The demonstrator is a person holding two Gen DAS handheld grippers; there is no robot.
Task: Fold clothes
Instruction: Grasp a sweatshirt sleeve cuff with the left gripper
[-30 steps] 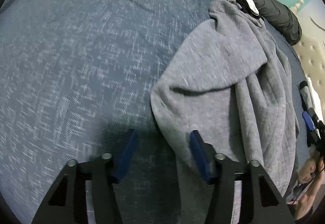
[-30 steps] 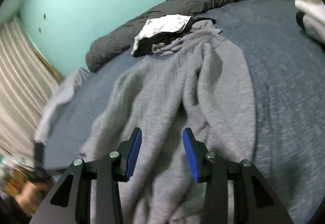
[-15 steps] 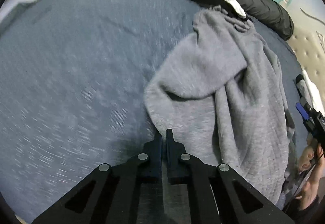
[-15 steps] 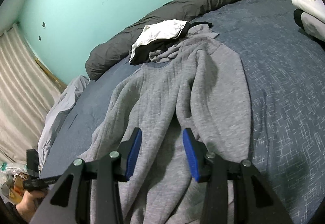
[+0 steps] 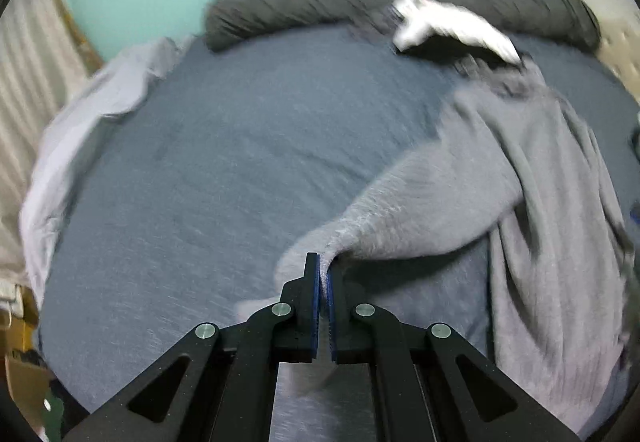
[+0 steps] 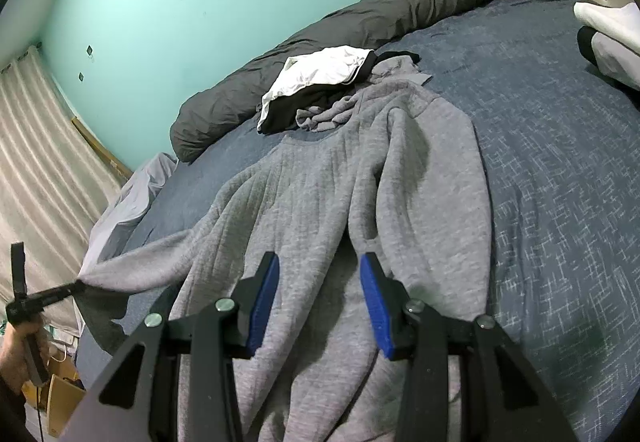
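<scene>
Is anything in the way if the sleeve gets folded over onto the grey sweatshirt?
Nothing visible. The left gripper holds the sleeve up off the bed, and the sweatshirt body lies bare. The right gripper hangs open over its lower part.

Both tools same build: matte black angular linkage arms with triangular cut-outs, round silver screw heads at the pivots, blue ribbed pads on the inner finger faces. Left tool [image 5: 322,282], right tool [image 6: 319,298]. Person's hand [image 6: 16,354] below the left tool, bare, no sleeve visible.
</scene>
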